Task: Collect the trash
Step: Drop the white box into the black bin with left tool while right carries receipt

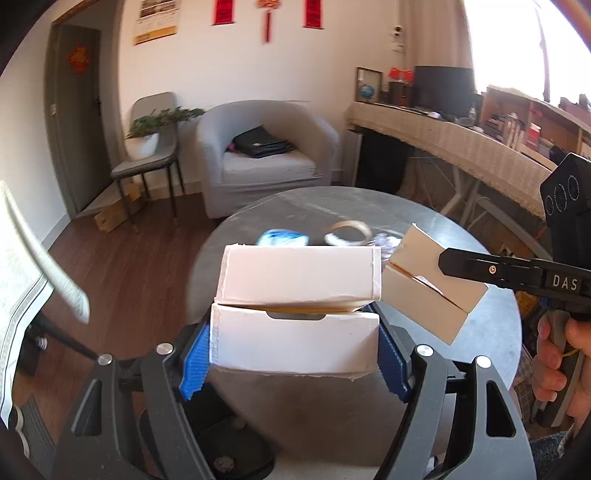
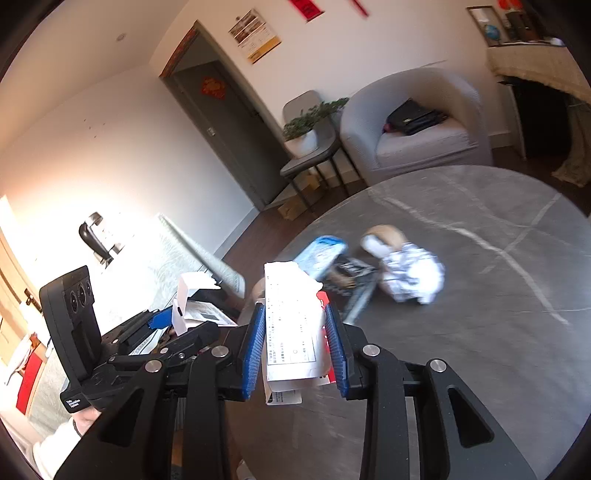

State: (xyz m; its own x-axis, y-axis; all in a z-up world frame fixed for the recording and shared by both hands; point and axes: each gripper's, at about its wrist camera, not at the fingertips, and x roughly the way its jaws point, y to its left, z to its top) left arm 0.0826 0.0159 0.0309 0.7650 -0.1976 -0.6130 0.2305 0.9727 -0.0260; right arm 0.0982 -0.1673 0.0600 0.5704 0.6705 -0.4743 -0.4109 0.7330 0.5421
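A home living room: grey armchair (image 1: 266, 147), potted plant (image 1: 147, 136), wooden floor (image 1: 122, 251), red wall hangings (image 1: 223, 11).

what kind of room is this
Most likely a home living room: a grey armchair with a dark bag on its seat, a potted plant on a side chair, red hanging decorations on the wall, and a round grey table scattered with litter.

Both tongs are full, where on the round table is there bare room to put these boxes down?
The round table is bare on its right half, from the crumpled white wrapper out to the rim, and along the near edge. It is crowded around the blue packet and tape roll.
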